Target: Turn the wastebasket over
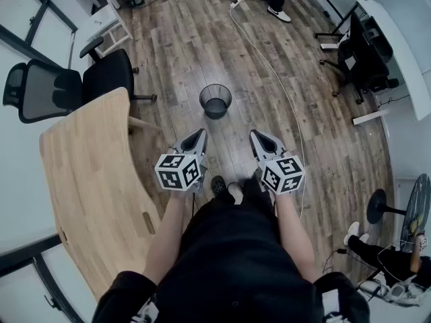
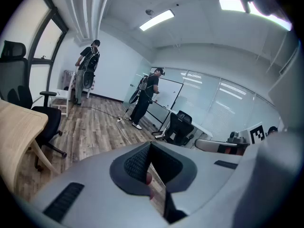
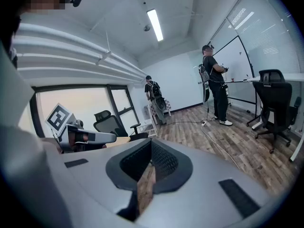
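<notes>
A black wire-mesh wastebasket point(image 1: 215, 101) stands upright on the wooden floor, its mouth facing up, in the head view. My left gripper point(image 1: 200, 135) and right gripper point(image 1: 255, 136) are held side by side in front of me, both short of the basket and apart from it. Each is shut with nothing between its jaws. In the left gripper view the left gripper point(image 2: 150, 148) shows its jaws closed together; the right gripper point(image 3: 151, 146) looks the same in its own view. The basket is hidden in both gripper views.
A light wooden table point(image 1: 87, 180) lies to my left with a black office chair point(image 1: 64, 86) beyond it. A white cable point(image 1: 269, 66) runs across the floor right of the basket. Another black chair point(image 1: 367, 52) stands at a white desk far right. People point(image 2: 147, 96) stand further off.
</notes>
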`<state>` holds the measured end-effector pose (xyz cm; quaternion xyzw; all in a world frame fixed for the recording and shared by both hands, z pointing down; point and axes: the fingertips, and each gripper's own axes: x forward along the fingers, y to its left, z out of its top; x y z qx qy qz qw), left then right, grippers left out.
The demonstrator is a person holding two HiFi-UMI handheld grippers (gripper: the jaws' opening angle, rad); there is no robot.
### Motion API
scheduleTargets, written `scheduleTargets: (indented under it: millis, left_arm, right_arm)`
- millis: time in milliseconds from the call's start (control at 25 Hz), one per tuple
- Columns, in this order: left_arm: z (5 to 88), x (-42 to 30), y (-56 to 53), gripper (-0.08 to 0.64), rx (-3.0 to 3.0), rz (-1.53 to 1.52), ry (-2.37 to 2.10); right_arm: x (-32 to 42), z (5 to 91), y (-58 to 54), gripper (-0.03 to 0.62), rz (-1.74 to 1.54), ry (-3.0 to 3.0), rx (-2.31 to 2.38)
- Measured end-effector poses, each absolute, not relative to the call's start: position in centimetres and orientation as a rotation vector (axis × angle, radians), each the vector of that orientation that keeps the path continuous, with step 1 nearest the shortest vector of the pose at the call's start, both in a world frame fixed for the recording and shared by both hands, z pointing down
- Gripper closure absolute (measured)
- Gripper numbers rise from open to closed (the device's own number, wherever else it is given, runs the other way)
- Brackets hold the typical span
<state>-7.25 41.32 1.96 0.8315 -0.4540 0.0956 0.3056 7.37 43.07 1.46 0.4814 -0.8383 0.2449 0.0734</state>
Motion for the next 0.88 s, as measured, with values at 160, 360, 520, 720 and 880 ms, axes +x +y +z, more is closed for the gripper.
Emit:
scheduleTargets:
  millis: [160,360,520,720,880]
  left_arm:
    - [2.0,-7.8,41.8,0.541,2.191,0.252,-1.207]
    - [2.0,-7.9,42.0,0.541,2.197,0.242,-1.202]
    - [2.3,-7.4,42.6,0.541,2.188,0.261,-1.189]
    - [2.5,-7.1,42.4,0.542,2.194,0.256,-1.178]
    - [2.1,-6.6,41.9,0.542,2.202,0.248,-1.172]
  right_arm:
    - [7.0,1.4,43.5,0.560,0.721,-2.519,1.434]
    - [6.6,1.2,43.7,0.560,0.693,-2.530,1.425]
    - [6.9,1.6,44.5,0.560,0.704,-2.518,1.427]
    - [7.2,1.7,44.2,0.560,0.747,-2.537,1.451]
    - [7.6,1.5,43.6,0.560,0.781,-2.532,1.470]
